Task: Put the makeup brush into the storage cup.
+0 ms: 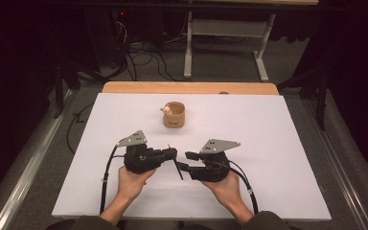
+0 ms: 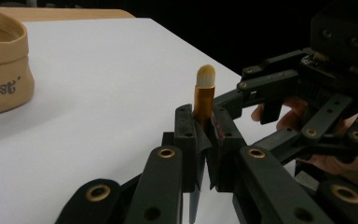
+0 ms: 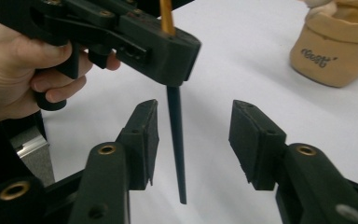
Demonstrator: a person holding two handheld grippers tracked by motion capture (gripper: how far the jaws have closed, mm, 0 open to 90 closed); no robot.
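Note:
A slim makeup brush [image 2: 204, 93] with a gold ferrule, a pale bristle tip and a dark tapered handle [image 3: 176, 140] stands nearly upright above the white table. My left gripper [image 2: 204, 126] is shut on it at the ferrule, bristles up and handle hanging below the jaws. In the high view the left gripper [image 1: 173, 154] faces the right gripper [image 1: 184, 162] at the table's near middle. My right gripper [image 3: 193, 135] is open, its pads either side of the handle and clear of it.
A tan pouch-like cup [image 1: 174, 117] with lettering stands farther back at the middle, something pale poking from its rim. The white sheet [image 1: 268, 143] covers the table, with a wooden edge [image 1: 191, 87] behind. Cables and a table frame lie on the floor beyond.

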